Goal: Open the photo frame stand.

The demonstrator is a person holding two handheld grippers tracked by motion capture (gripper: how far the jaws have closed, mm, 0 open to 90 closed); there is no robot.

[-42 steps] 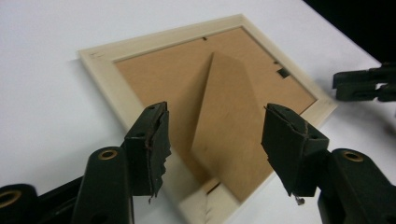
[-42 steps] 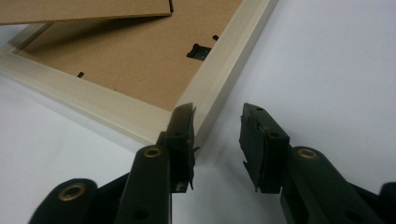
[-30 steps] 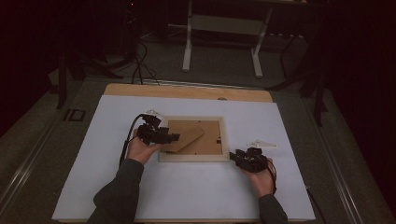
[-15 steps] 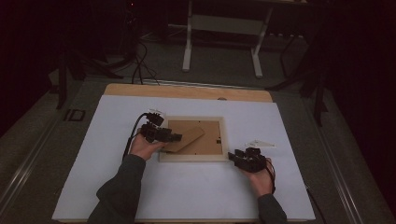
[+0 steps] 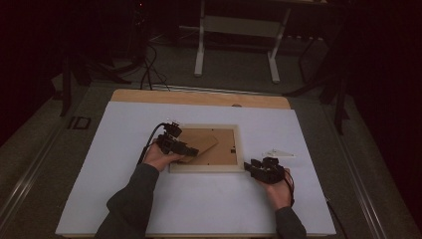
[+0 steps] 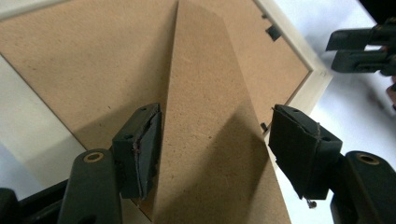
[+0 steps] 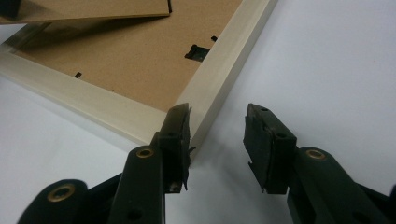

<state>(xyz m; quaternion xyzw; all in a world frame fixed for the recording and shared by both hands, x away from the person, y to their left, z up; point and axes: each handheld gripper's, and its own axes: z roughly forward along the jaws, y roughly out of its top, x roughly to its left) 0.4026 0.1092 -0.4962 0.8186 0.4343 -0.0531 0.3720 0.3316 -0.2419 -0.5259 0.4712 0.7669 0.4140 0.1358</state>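
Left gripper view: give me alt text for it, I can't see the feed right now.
The left gripper has its two black jaws open on either side of a brown fibreboard easel stand rising off the back of a face-down picture frame. The frame's pale wooden edge lies on the white table, and the right gripper sits by the frame's far corner.

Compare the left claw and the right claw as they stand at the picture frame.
The left claw reaches over the frame's brown backing, straddling the stand flap; the right claw sits at the pale wooden frame's corner, over the white table. The left stands wider than the right. Both are black, open, gripping nothing.
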